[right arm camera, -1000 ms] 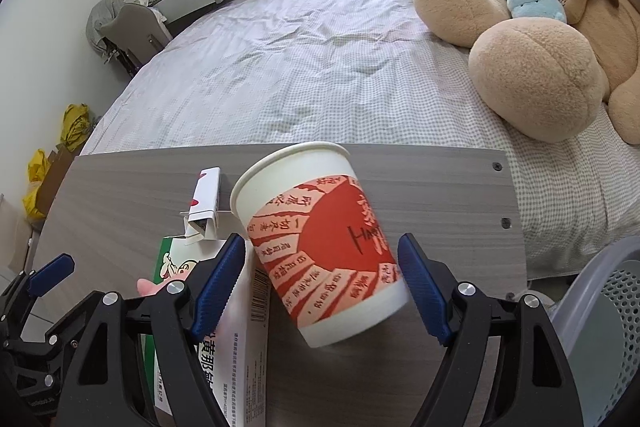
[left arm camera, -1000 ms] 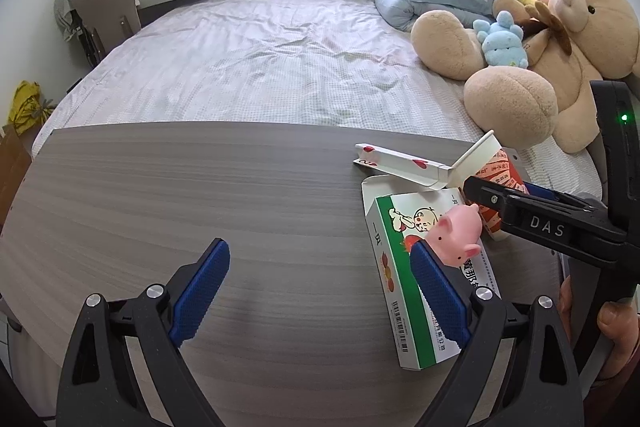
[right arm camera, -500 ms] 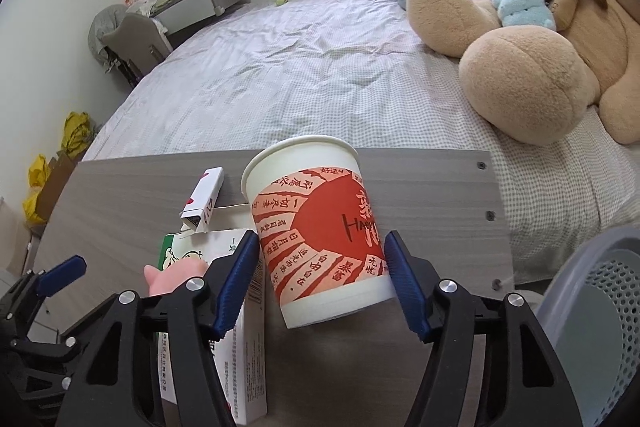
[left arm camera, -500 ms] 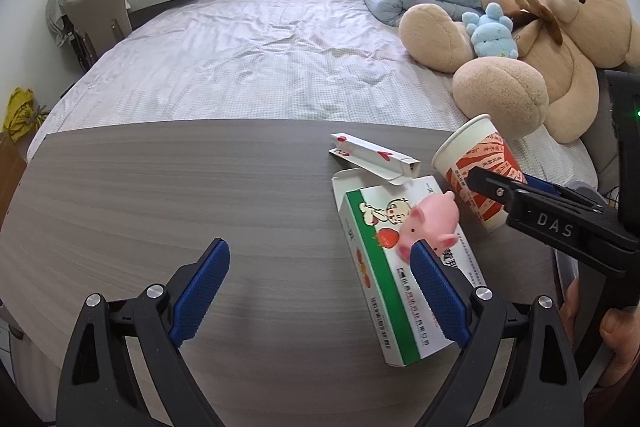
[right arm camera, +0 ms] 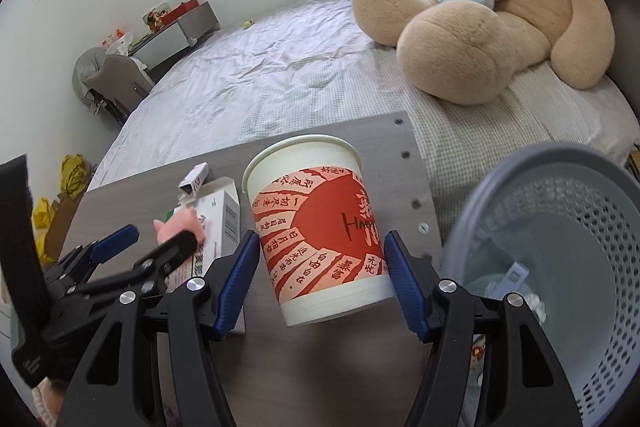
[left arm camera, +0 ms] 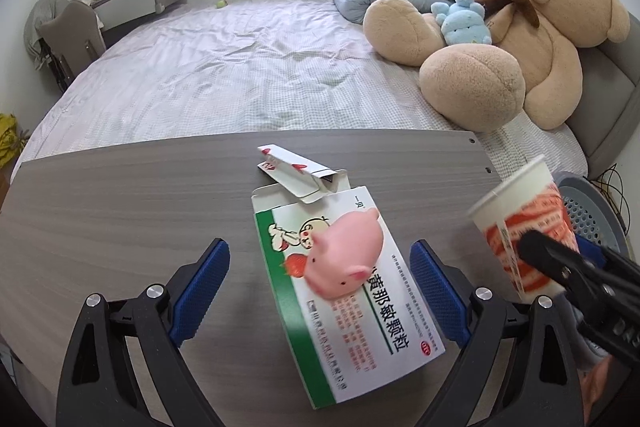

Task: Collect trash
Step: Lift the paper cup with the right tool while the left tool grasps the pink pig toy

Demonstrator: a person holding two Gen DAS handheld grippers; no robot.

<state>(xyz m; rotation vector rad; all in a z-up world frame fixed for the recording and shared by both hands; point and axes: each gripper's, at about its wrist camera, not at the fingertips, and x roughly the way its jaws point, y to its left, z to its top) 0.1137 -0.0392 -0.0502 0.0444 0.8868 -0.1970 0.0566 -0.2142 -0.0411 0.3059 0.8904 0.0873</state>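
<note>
Now the right gripper (right arm camera: pixel 322 271) pinches a red-and-white paper cup (right arm camera: pixel 316 227) between its blue pads, the cup tilted and lifted clear of the grey wooden table (right arm camera: pixel 332 367), its mouth facing away so its inside cannot be seen. Just to the right of the cup stands a grey perforated trash basket (right arm camera: pixel 600 307), beside the table's end; a few pale scraps lie at its bottom, though the blur makes them hard to identify. The left gripper (left arm camera: pixel 320 291) hangs with its jaws spread wide above a green-and-white medicine box (left arm camera: pixel 356 327) that lies flat on the table with its end flap open. A pink rubber pig (left arm camera: pixel 340 259) sits on top of that box, and a small white carton with red hearts (left arm camera: pixel 296 175) lies tipped at the box's far end, its end also open. Compared with a second ago, the cup has left the spot next to the medicine box and travelled toward the basket, which fills far more of the right wrist view, and the pads have closed onto it. The left gripper has shifted so that the medicine box and pig now sit between its fingers instead of beyond the right one.
</note>
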